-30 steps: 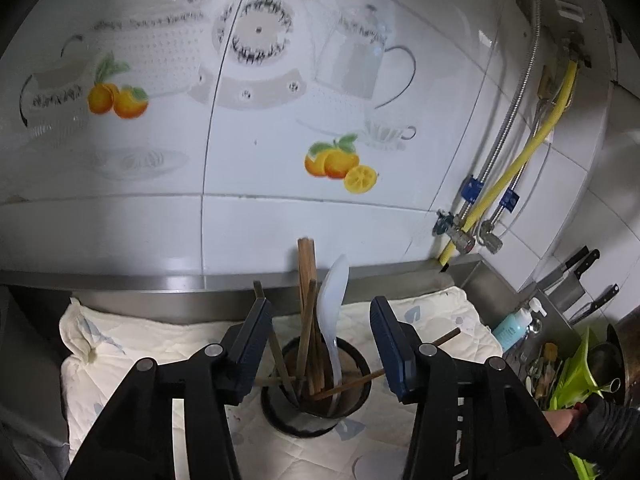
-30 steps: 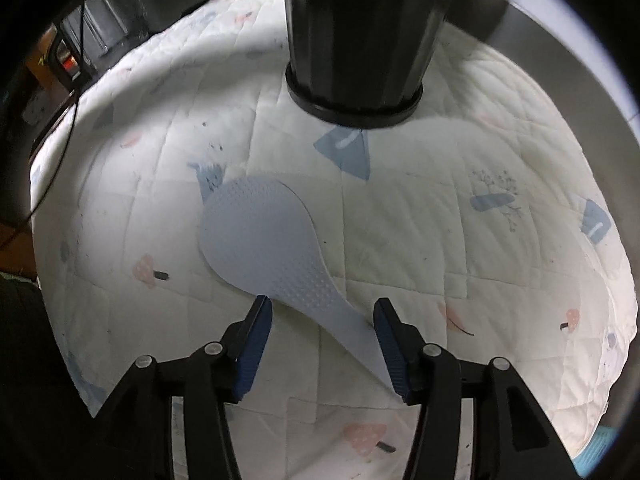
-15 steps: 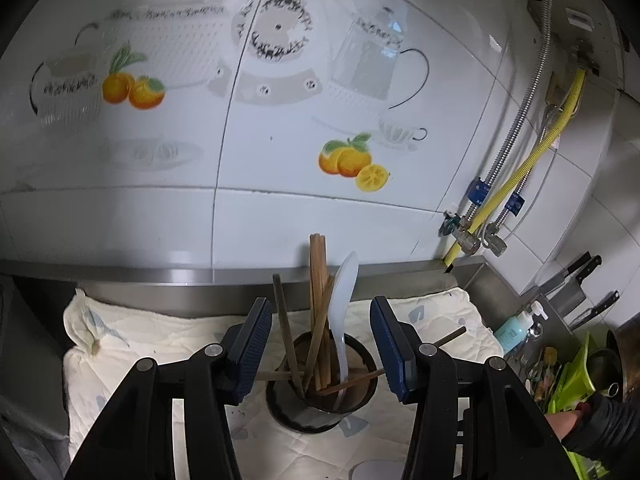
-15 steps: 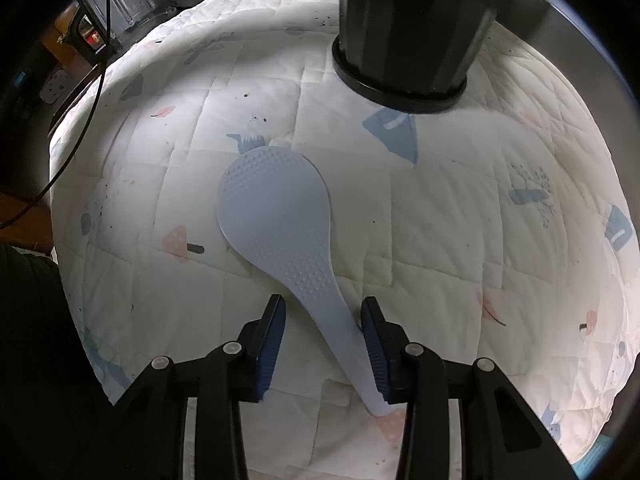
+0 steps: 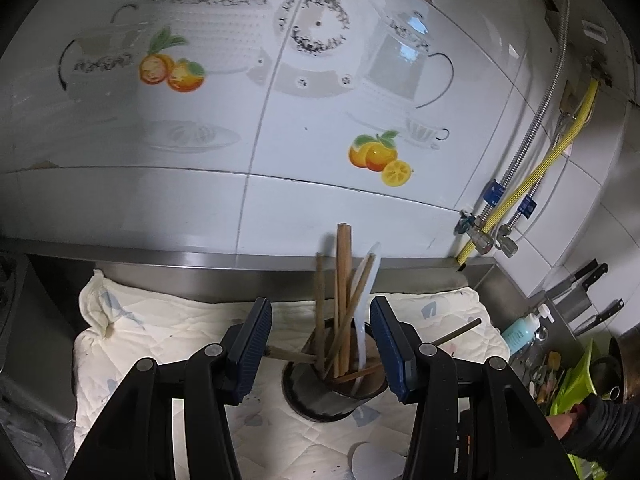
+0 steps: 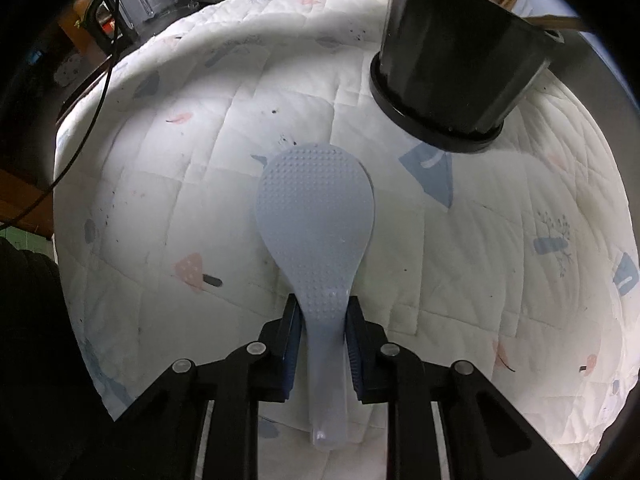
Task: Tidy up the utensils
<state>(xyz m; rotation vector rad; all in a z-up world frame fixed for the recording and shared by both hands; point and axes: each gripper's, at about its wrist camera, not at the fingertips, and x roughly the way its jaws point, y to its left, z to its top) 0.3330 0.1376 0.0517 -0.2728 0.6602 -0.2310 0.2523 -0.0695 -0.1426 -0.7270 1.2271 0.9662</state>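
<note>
Two jaws of the right gripper (image 6: 320, 330) have just been closing and now clamp the rice paddle (image 6: 316, 216) by its neck, flat on the quilted mat (image 6: 200, 184) near the black holder (image 6: 460, 60), likely for lifting. Left gripper (image 5: 320, 344) hovers above the holder, jaws apart and empty.

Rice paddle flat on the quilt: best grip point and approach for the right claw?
Grip the rice paddle at its narrow neck, just below the wide dimpled blade, coming straight down from above. It lies flat on the quilt, so only the slim edges offer purchase. The right claw has just been closing there, its jaws bracketing the neck.
</note>
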